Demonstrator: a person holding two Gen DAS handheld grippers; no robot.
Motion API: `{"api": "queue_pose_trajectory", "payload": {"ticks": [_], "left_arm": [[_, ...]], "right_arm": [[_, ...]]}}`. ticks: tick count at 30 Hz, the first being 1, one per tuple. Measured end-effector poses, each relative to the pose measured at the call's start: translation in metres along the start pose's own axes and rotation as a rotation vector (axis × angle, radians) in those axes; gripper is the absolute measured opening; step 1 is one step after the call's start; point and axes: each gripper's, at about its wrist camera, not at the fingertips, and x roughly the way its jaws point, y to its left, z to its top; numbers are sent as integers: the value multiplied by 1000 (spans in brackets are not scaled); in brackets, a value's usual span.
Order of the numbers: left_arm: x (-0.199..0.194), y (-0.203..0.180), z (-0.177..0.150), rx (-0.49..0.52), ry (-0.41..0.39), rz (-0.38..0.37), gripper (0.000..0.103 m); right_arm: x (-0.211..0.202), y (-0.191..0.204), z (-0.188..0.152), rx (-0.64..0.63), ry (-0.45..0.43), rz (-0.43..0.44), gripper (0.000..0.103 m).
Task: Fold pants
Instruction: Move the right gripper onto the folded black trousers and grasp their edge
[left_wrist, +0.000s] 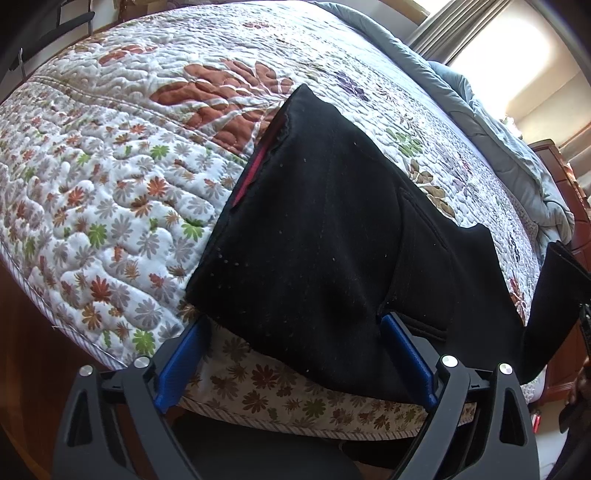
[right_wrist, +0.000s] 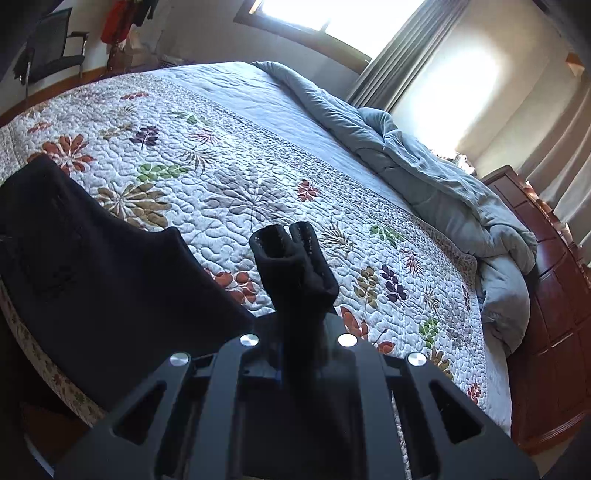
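The black pants (left_wrist: 317, 236) lie on the floral quilt (left_wrist: 110, 192) at the near edge of the bed, waist end toward the far left with a red lining strip showing. My left gripper (left_wrist: 295, 332) is open, its blue fingers (left_wrist: 181, 362) on either side of the pants' near edge, which hangs over the bed side. My right gripper (right_wrist: 295, 332) is shut on a bunched leg end of the pants (right_wrist: 291, 266), which sticks up past its fingers above the quilt (right_wrist: 258, 177). The rest of the pants (right_wrist: 92, 258) lies to its left.
A grey-blue duvet (right_wrist: 424, 184) is bunched along the far right of the bed. A dark wooden headboard (right_wrist: 546, 295) stands at the right. Curtains and a bright window are behind. A chair (right_wrist: 55, 48) stands at the far left.
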Motion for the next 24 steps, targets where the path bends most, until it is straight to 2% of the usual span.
{"api": "queue_pose_trajectory", "payload": {"ticks": [5,19,24], "left_arm": [[-1,2,0,-1,-1,-8,94],[-6,9,-1,-9,1,-35,94],[-6,12,-1,-8,3,-39,94]], "right_arm": [[7,23,-5,-73,9,-30,10],[36,95,-33,-395,27,-137,10],[41,110,-44,-459,33,-156,10]]}}
